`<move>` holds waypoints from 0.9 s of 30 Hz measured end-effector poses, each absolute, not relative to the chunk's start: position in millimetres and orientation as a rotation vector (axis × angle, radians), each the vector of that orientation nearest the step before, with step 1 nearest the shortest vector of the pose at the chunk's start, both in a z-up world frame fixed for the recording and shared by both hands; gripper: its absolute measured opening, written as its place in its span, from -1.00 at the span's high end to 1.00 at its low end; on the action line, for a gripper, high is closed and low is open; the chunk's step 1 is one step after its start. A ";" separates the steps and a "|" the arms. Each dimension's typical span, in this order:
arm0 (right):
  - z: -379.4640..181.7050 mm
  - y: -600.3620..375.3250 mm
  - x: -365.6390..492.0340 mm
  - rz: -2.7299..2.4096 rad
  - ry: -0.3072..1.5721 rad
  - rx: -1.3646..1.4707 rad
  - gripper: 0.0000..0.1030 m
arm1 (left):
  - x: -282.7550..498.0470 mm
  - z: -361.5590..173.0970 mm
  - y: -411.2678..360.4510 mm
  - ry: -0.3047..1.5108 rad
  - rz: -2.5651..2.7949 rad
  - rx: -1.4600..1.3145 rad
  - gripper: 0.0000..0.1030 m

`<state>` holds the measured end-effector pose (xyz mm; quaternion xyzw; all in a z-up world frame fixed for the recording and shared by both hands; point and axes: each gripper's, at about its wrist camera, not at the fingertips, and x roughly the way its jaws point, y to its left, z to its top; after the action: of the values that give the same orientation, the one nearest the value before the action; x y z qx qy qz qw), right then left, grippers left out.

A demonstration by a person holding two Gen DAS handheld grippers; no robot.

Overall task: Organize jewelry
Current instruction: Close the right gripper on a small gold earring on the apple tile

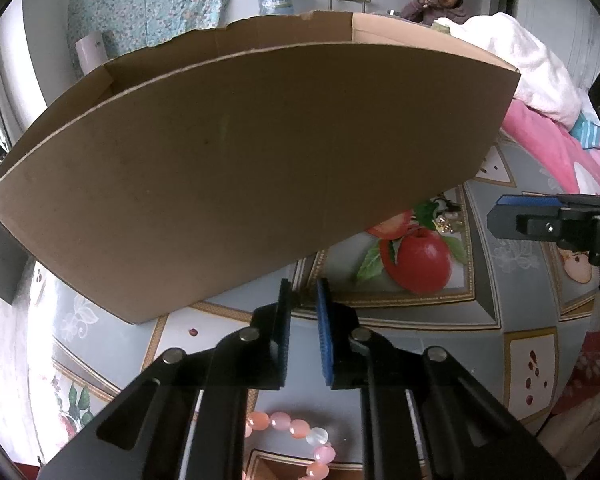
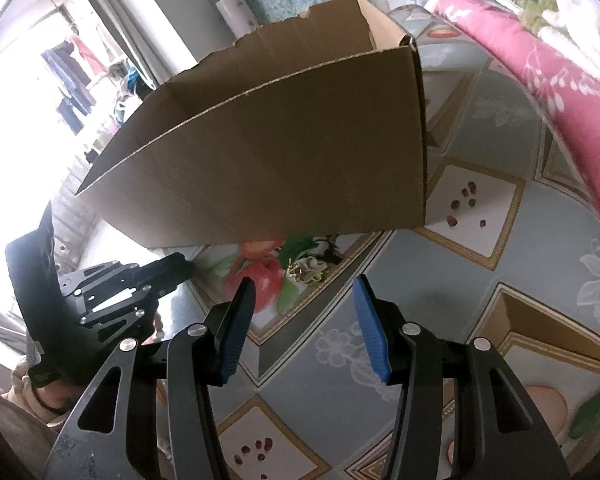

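Note:
An open brown cardboard box [image 1: 228, 168] stands on the patterned tablecloth, also in the right wrist view [image 2: 284, 168]. A small gold and pearl jewelry piece [image 2: 310, 271] lies on the cloth just in front of the box, by the printed apple; it shows in the left wrist view [image 1: 446, 222] too. A pink bead bracelet [image 1: 300, 440] lies under my left gripper [image 1: 304, 300], whose jaws stand narrowly apart and empty. My right gripper [image 2: 304, 292] is open and empty, a short way before the gold piece. The right gripper shows at the left view's right edge [image 1: 508, 216].
The tablecloth [image 2: 480, 280] has fruit and tile prints. A pink blanket [image 2: 540, 60] and white cloth [image 1: 520, 60] lie to the right. A person sits behind the box [image 1: 444, 0]. The left gripper shows at left in the right view [image 2: 168, 268].

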<state>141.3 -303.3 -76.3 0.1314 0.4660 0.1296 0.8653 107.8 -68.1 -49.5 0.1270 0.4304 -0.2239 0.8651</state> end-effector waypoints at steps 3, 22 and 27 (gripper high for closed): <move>-75.1 -303.0 141.1 0.266 0.972 0.271 0.08 | 107.3 -49.7 -67.7 0.904 -0.476 0.259 0.77; -79.2 -280.1 157.8 0.224 0.970 0.085 0.53 | 94.5 -48.8 -65.8 0.909 -0.530 0.258 0.77; -85.3 -270.8 162.5 0.226 0.975 -0.009 0.56 | 94.9 -49.0 -64.5 0.907 -0.535 0.256 0.77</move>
<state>162.5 -270.8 -85.3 -0.0041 0.4676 0.1085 0.8773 94.9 -64.5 -49.0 0.1216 0.4316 -0.2548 0.8567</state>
